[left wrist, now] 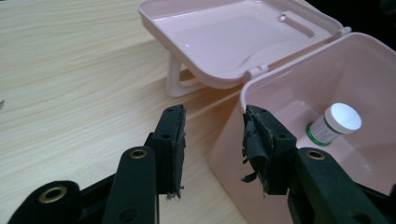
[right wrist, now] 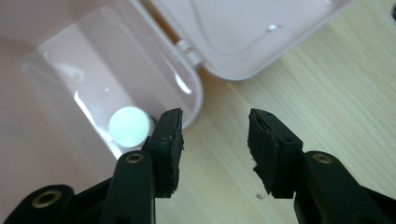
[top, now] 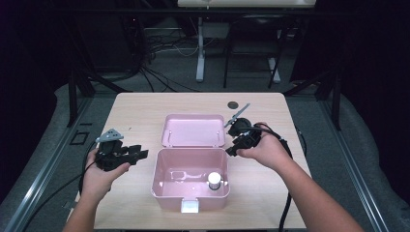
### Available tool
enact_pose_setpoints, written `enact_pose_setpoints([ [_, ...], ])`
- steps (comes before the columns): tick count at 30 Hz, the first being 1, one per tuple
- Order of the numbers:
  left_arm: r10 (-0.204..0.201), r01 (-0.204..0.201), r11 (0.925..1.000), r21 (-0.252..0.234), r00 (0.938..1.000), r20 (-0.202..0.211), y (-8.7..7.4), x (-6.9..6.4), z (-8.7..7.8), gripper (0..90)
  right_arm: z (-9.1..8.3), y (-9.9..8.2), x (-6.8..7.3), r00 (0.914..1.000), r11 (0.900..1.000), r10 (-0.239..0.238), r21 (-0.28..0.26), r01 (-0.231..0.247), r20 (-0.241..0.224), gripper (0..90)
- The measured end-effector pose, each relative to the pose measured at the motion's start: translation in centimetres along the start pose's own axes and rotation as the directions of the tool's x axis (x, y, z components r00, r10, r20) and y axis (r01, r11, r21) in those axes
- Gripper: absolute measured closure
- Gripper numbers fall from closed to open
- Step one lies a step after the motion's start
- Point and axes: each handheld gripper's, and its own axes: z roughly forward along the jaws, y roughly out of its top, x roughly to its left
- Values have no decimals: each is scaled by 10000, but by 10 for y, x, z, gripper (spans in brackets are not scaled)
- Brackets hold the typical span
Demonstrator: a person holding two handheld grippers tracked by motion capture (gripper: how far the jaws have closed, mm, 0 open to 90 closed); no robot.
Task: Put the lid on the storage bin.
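Caught the pink box (top: 157, 170) open at the middle of the wooden table (top: 135, 108), with the lid (top: 193, 130) laid back flat behind it on the hinge. Found a small white-capped bottle (top: 214, 181) standing upright inside, toward the near right corner. Showed the left gripper (top: 140, 153) hovering just left of the box, jaws parted and clasping nothing. Showed the right gripper (top: 230, 141) just off the box's right rear corner, jaws likewise spread and empty. Revealed frayed, worn pads (left wrist: 173, 140) in the left gripper view.

Judged the box light and stiff but thin-walled, and glossy enough to slide between such pads. Looked best pinched over a side wall's rim, or at the lid's free edge for swinging it shut. Reckoned the bottle light, rigid and smooth-sided, and apt to tip if nudged. Favoured a pinch across the cap from straight above, kept clear of the box wall.
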Motion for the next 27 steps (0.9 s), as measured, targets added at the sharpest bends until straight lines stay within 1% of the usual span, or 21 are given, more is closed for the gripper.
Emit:
enact_pose_setpoints([
  [3, -17, 16, 10000, 39, 9999, 142, 0, -4, 1, 626, 3, -3, -11, 9979, 9976, 641, -281, -637, 121, 571],
  [5, 43, -44, 10000, 66, 9997, 240, 0, -6, 2, 646, 5, -4, -17, 9950, 9948, 969, -338, -960, 252, 580],
  [9, 150, -154, 9998, 110, 9992, 357, 0, -10, 4, 668, 6, -5, -27, 9858, 9835, 1665, -753, -1646, 196, 595],
  [10, 161, -166, 9998, 111, 9992, 377, 0, -11, 4, 669, 7, -4, -29, 9843, 9816, 1748, -821, -1724, 239, 597],
  [11, 191, -196, 9997, 121, 9989, 421, 0, -12, 4, 672, 8, -4, -31, 9816, 9788, 1894, -840, -1867, 245, 599],
  [12, 159, -166, 9998, 130, 9989, 450, 0, -13, 4, 673, 9, -3, -32, 9775, 9739, 2096, -946, -2064, 250, 599],
  [13, 223, -230, 9996, 148, 9986, 479, 0, -14, 5, 675, 10, -3, -34, 9764, 9722, 2142, -1026, -2103, 281, 600],
  [15, 241, -251, 9995, 179, 9982, 543, 0, -16, 6, 679, 13, -1, -36, 9704, 9652, 2398, -1146, -2352, 279, 600],
  [17, 329, -343, 9991, 230, 9977, 586, 0, -17, 7, 687, 16, 0, -39, 9685, 9624, 2476, -1217, -2428, 256, 600],
  [19, 353, -375, 9988, 330, 9973, 639, 0, -19, 9, 695, 20, 2, -41, 9623, 9560, 2709, -1240, -2660, 242, 600],
  [20, 391, -416, 9985, 355, 9969, 687, -1, -20, 10, 699, 21, 2, -42, 9618, 9558, 2729, -1204, -2683, 235, 600],
  [27, 439, -485, 9973, 542, 9956, 830, -2, -23, 15, 727, 33, 9, -47, 9443, 9339, 3291, -1513, -3240, 95, 605],
])
